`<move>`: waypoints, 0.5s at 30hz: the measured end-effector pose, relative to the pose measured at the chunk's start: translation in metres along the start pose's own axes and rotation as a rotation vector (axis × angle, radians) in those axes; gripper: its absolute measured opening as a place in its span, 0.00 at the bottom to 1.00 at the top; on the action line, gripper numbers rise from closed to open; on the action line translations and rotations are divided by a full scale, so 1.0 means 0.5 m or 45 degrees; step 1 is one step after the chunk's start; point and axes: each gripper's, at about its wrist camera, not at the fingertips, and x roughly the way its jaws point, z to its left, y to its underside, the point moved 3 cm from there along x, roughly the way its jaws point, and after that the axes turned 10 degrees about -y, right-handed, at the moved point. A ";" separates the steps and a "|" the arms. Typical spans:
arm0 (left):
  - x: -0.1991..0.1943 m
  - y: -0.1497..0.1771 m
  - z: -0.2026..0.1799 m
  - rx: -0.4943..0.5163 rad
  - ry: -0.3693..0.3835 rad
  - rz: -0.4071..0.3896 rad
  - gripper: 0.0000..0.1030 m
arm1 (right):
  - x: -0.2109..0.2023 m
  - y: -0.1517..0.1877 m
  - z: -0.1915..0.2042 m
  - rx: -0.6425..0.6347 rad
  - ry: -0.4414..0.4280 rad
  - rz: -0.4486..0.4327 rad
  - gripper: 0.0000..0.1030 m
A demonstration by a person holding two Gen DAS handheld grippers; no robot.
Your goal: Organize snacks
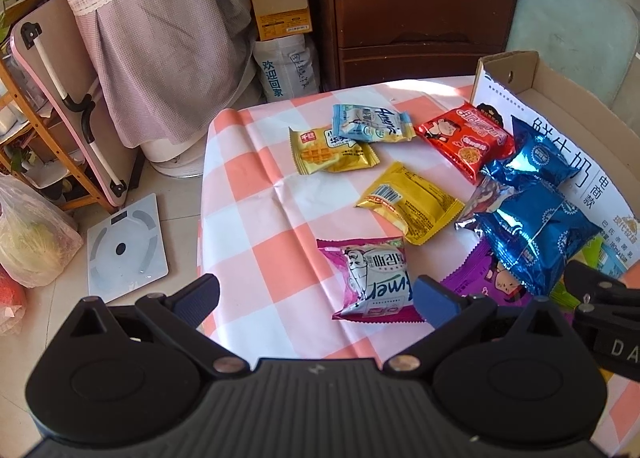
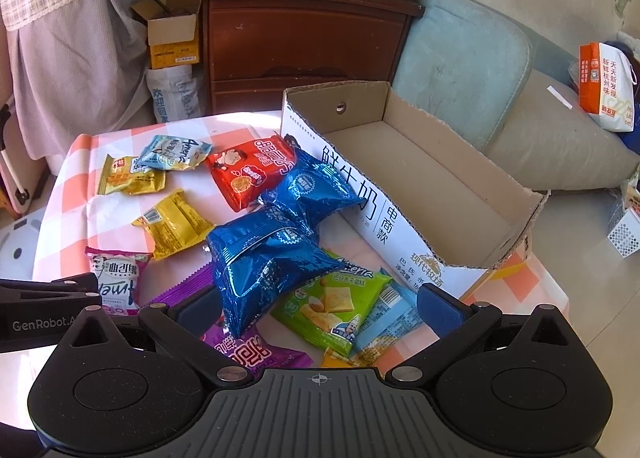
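Several snack packets lie on a pink-and-white checked tablecloth (image 1: 256, 194). Nearest my open left gripper (image 1: 320, 294) is a pink-edged white packet (image 1: 372, 278), lying just ahead of the fingertips and touched by neither. Two yellow packets (image 1: 408, 202), a pale blue one (image 1: 370, 124), a red one (image 1: 464, 140) and blue foil packets (image 1: 532, 230) lie beyond. My right gripper (image 2: 316, 310) is open above a blue foil packet (image 2: 264, 262), a purple packet (image 2: 256, 354) and a green packet (image 2: 332, 302). An open cardboard box (image 2: 436, 174) with nothing inside stands to the right.
A dark wooden cabinet (image 2: 304, 42) stands behind the table, a pale green sofa (image 2: 480, 70) to the right. On the floor to the left are a white bathroom scale (image 1: 126, 246) and a plastic bag (image 1: 32, 242). The left table edge drops off nearby.
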 end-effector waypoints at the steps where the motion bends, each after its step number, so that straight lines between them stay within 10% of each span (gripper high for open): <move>1: -0.001 0.000 -0.001 0.003 0.001 -0.003 0.99 | 0.001 0.000 0.000 0.001 -0.002 0.003 1.00; 15: -0.008 -0.001 0.002 0.011 -0.030 -0.043 0.99 | 0.001 -0.001 -0.005 0.013 -0.008 -0.001 1.00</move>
